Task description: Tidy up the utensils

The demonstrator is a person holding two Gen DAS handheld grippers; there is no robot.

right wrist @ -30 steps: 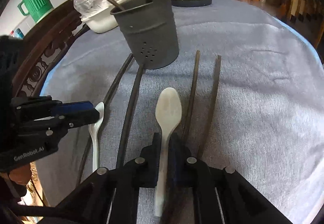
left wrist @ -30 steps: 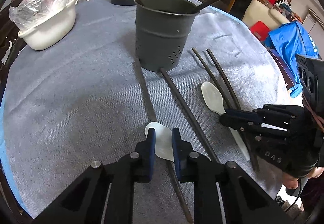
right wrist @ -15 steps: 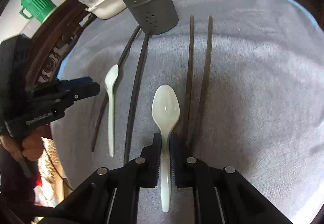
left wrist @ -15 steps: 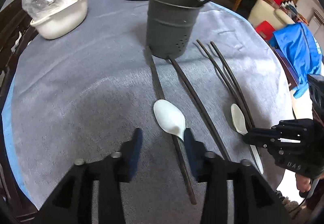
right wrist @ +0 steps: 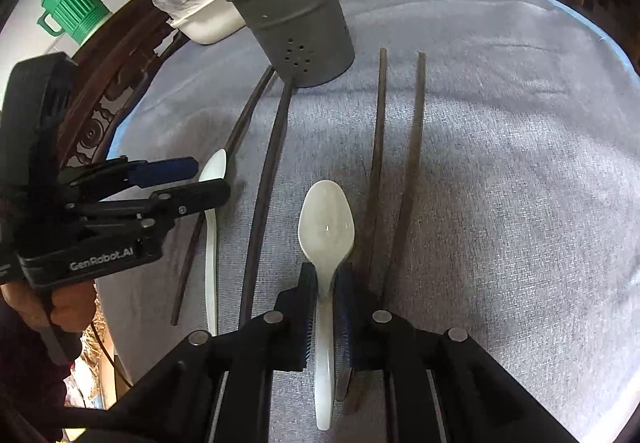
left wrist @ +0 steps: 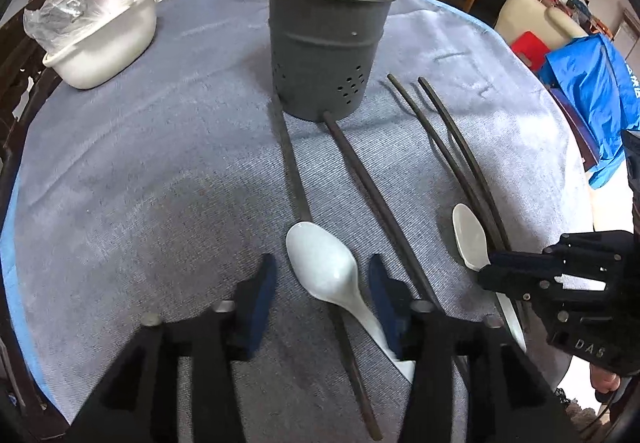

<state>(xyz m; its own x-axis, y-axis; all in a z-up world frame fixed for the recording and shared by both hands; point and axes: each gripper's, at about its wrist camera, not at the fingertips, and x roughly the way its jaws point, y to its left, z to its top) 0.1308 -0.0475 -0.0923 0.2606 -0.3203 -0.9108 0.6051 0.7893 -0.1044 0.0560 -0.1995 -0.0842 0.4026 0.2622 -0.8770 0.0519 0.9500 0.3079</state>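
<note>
The left gripper (left wrist: 322, 293) had its fingers apart around the left spoon (left wrist: 325, 270), whose handle ran back under the right finger. The right gripper (right wrist: 325, 313) was clamped on the right spoon (right wrist: 327, 229), seemingly barely lifted, pointing toward the holder (right wrist: 298, 27)

white spoon (right wrist: 326, 231) in the jaws, dark grey hole-dotted holder (right wrist: 298, 29) ahead, grey cloth (right wrist: 500, 171) underneath, green jug (right wrist: 72, 9) far left.

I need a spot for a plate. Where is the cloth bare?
Bare cloth lies left of the chopsticks, between the white tub and the left gripper, and right of the outer pair. The strip before the holder is crowded.
</note>
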